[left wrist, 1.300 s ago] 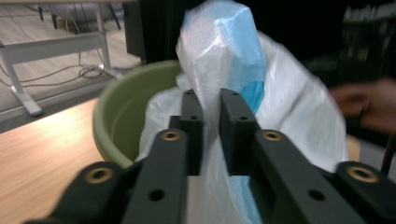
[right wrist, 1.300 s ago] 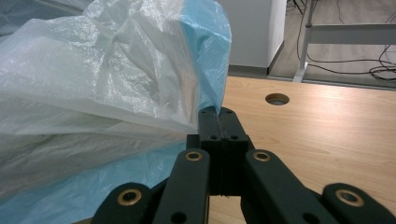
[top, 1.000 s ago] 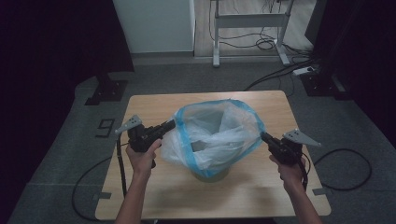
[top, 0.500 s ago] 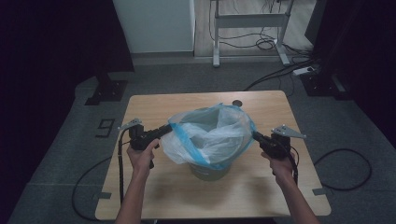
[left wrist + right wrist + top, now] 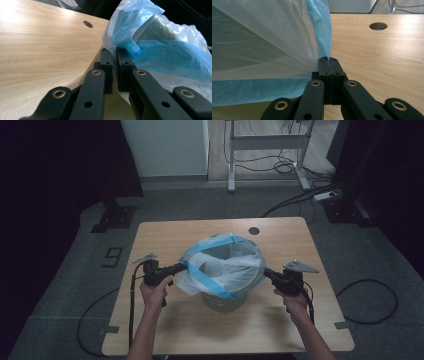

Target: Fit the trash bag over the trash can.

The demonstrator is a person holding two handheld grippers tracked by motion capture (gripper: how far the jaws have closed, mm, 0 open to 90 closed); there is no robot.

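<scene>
A grey-green bin [image 5: 226,302] stands in the middle of the wooden table [image 5: 165,237]. A clear plastic bag [image 5: 227,266] with a blue rim lines it, and the rim is stretched wide across the bin's mouth. My left gripper [image 5: 182,266] is at the bag's left side, shut on the blue rim. In the left gripper view the jaws [image 5: 113,51] stand almost together with the bag's film [image 5: 130,46] caught at their tips. My right gripper [image 5: 265,271] is shut on the rim at the bag's right side. In the right gripper view its jaws [image 5: 328,60] pinch the bag's fold [image 5: 322,37].
A round cable hole [image 5: 254,230] sits near the table's far edge. Cables trail from both grippers down to the grey floor. A white panel [image 5: 165,145] and a metal stand [image 5: 265,150] are beyond the table. Bare tabletop lies on all sides of the bin.
Both hands have sunk towards the table with the bag's rim in their jaws. The rim now sits lower around the bin's top, and the bag is flatter and stretched sideways.
</scene>
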